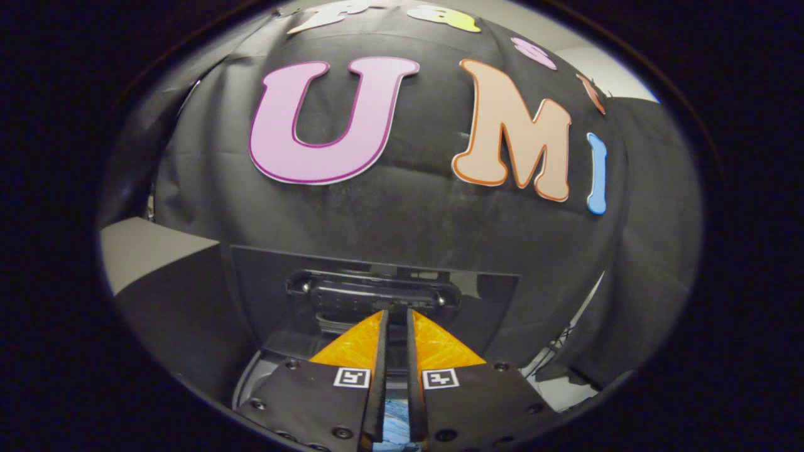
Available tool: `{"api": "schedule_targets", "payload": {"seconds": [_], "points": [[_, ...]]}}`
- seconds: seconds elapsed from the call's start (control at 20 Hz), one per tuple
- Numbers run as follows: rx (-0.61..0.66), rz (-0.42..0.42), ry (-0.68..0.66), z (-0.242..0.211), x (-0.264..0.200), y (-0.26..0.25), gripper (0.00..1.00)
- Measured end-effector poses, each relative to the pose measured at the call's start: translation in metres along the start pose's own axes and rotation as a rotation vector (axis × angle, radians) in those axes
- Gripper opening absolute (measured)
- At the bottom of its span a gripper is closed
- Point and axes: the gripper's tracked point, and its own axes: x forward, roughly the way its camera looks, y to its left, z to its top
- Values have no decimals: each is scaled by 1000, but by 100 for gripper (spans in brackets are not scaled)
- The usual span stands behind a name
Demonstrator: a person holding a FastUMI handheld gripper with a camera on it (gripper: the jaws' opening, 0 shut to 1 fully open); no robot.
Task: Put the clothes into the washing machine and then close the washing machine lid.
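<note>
fingers nearly together at the raised lid's handle

the gripper (396, 317) is pointing forward with its two fingers drawn close, leaving only a narrow slot between them. whether they are pinching anything at the tips is something i cannot tell: the tips are sitting right at the lower edge of the handle, and the contact itself is hidden by the fingers.

just ahead of the fingertips, the dark lid (264, 295) of the washing machine is standing raised, its inner face turned toward the camera. a long dark handle (374, 295) with a bolt at each end is running across the lid, directly beyond the tips and spreading out to both sides of them.

down between the fingers, close to their base, a small patch of mottled blue-and-white cloth (394, 430) is showing through the slot; it is too little to say how the clothes are lying. beside the fingers, on the near side of the lid, a pale curved rim (242, 383) of the machine is peeking out.

beyond the lid, the black cloth wall (408, 213) is hanging, and off to one side a pale surface (141, 248) is showing past the cloth.
</note>
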Motion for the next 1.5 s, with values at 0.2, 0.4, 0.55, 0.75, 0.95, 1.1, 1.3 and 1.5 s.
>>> {"api": "schedule_targets", "payload": {"seconds": [0.2, 0.4, 0.55, 0.75, 0.95, 1.1, 1.3, 1.5], "points": [[35, 25, -4, 20, 12, 7, 36], [48, 32, -46, 52, 25, 14, 46], [59, 45, -60, 68, 40, 25, 66], [45, 39, -50, 71, 64, 37, 92], [42, 41, 15, 50, 85, 43, 98], [74, 50, 34, 45, 88, 44, 98], [100, 65, 53, 41, 87, 46, 97], [99, 73, 44, 41, 85, 47, 97]]}}
